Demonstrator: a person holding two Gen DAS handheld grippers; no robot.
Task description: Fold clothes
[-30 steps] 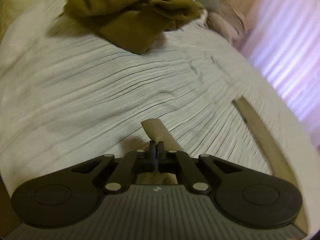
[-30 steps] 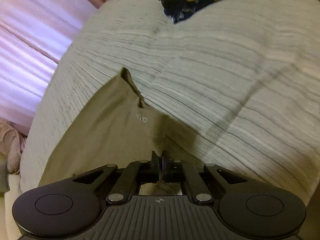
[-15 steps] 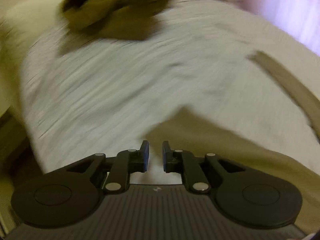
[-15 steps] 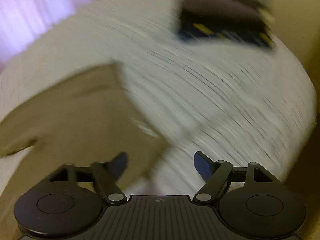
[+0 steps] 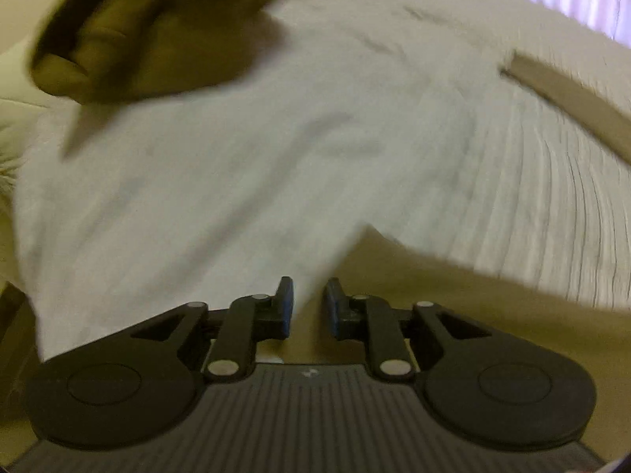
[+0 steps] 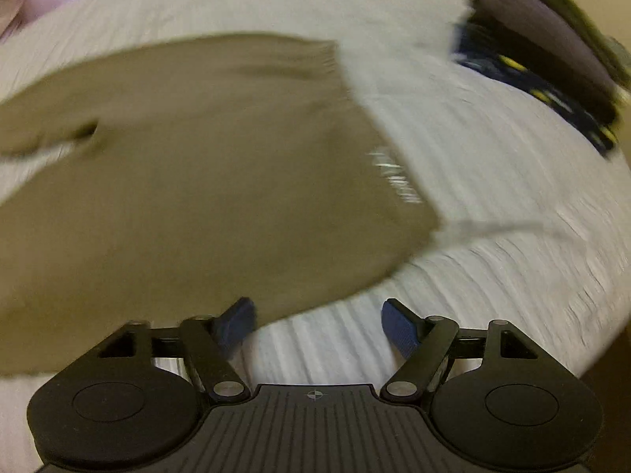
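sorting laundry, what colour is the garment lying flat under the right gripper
Tan khaki garment, seen best in the right wrist view.

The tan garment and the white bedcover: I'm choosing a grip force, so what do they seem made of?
The tan garment looks like a soft matte knit, probably cotton jersey: it lies limp and flat, without sheen. The white bedcover looks like ribbed or pleated woven fabric: fine parallel ridges run across it. Blur leaves both uncertain.

Ribbed bedspread (image 6: 493,197); tan garment (image 6: 197,177) on it
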